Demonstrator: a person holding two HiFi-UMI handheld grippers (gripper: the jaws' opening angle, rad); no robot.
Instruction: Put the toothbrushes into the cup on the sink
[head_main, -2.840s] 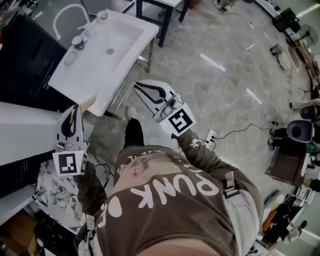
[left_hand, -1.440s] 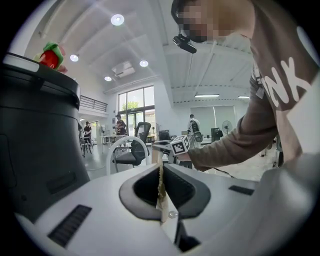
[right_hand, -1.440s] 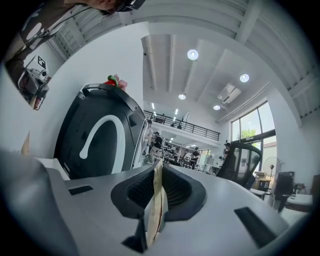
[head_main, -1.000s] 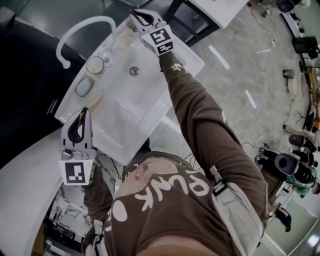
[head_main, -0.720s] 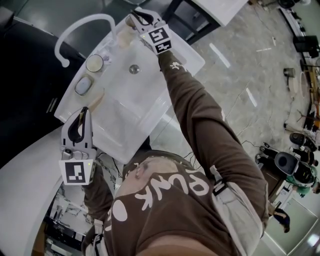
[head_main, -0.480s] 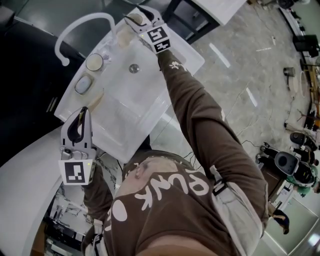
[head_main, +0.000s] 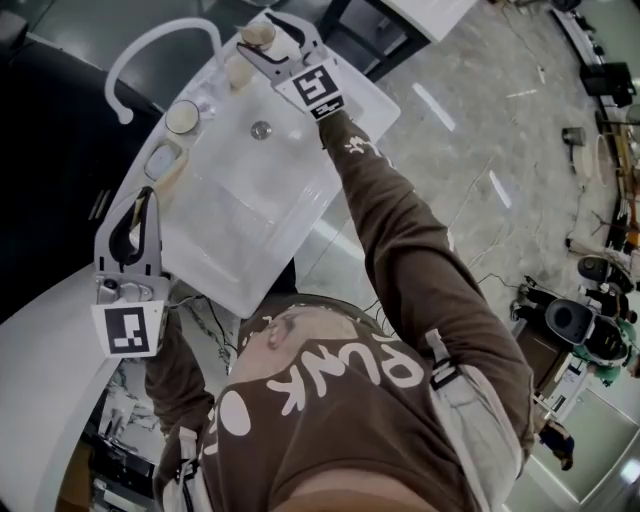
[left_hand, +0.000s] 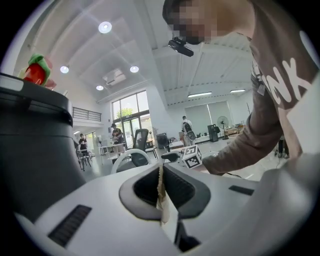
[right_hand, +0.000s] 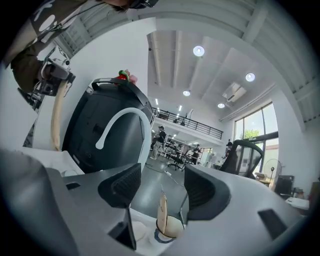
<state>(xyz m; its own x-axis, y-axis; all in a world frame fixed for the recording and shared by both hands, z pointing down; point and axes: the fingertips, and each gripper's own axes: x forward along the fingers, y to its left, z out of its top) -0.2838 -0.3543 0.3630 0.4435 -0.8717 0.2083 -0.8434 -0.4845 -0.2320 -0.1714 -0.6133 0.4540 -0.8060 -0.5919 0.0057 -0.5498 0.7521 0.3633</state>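
Note:
The white sink lies below me. At its far rim my right gripper stands over a small cup; its jaws are opening and touch nothing. The right gripper view shows this gripper above the cup, where a bamboo toothbrush stands upright, free of both pads. My left gripper hovers by the sink's left rim, shut on a second bamboo toothbrush. That toothbrush shows as a thin beige strip pinched in the left gripper.
A white arched faucet rises at the sink's back rim. A round cup and a soap dish sit along the left rim, another small pot near the right gripper. The drain is in the basin.
The right gripper's jaws have spread apart over the cup, letting go of the toothbrush that now stands in it. The left gripper keeps its hold and has shifted slightly left in the picture.

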